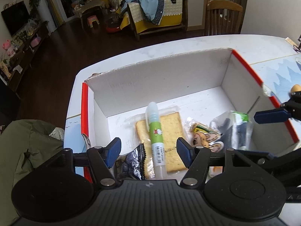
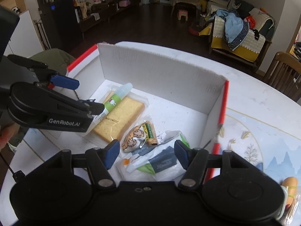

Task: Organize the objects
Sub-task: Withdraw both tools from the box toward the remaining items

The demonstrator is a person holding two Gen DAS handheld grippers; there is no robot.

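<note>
Green-and-white plastic glue pen (image 1: 156,139) lies atop wrapped yellow sponge cake (image 1: 165,131) in the white cardboard box (image 1: 160,79), directly ahead of our left gripper (image 1: 148,151), long axis along its fingers; jaws apart, empty. Right gripper (image 2: 146,155) also apart, over clear snack bags (image 2: 160,162), farther off. Box's far half is free

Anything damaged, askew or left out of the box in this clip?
Yes. The box's top edges look rough and torn. The glue pen lies across the wrapped cake slice. One wrapped snack sits outside on the table.
</note>
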